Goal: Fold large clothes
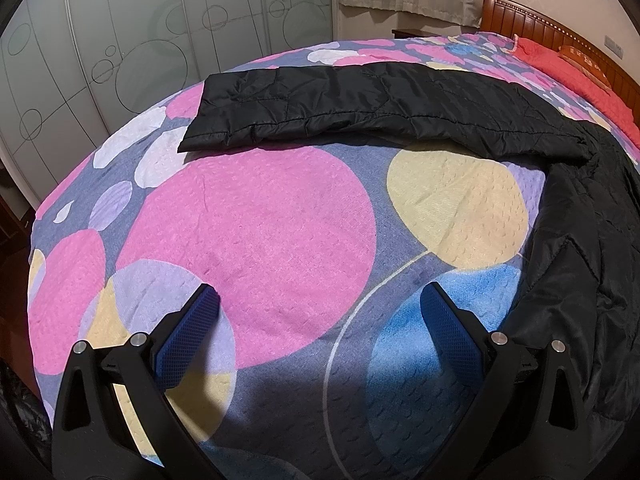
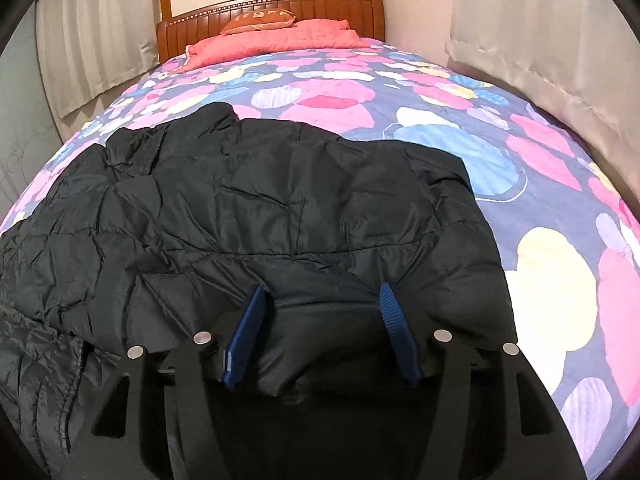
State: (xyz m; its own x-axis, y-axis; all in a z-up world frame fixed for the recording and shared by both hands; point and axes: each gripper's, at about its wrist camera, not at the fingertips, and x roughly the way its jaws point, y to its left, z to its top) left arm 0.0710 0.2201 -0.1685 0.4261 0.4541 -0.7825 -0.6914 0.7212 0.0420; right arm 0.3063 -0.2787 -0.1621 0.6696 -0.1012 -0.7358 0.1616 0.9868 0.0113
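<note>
A black quilted puffer jacket [image 2: 256,208] lies spread on the bed. In the left wrist view one sleeve [image 1: 352,100] stretches out across the bedspread and the body [image 1: 588,248] fills the right edge. My left gripper [image 1: 320,300] is open and empty above the bedspread, left of the jacket body. My right gripper [image 2: 322,300] is open, with a bulge of the jacket's near edge lying between its blue pads [image 2: 248,328]; the pads stand apart and do not pinch it.
The bed has a bedspread [image 1: 260,220] with large pink, yellow and blue circles. A red quilt [image 2: 280,38] and an orange pillow [image 2: 258,20] lie by the wooden headboard [image 2: 328,4]. Curtains [image 2: 540,32] hang beside the bed; wardrobe doors [image 1: 120,40] stand past the sleeve.
</note>
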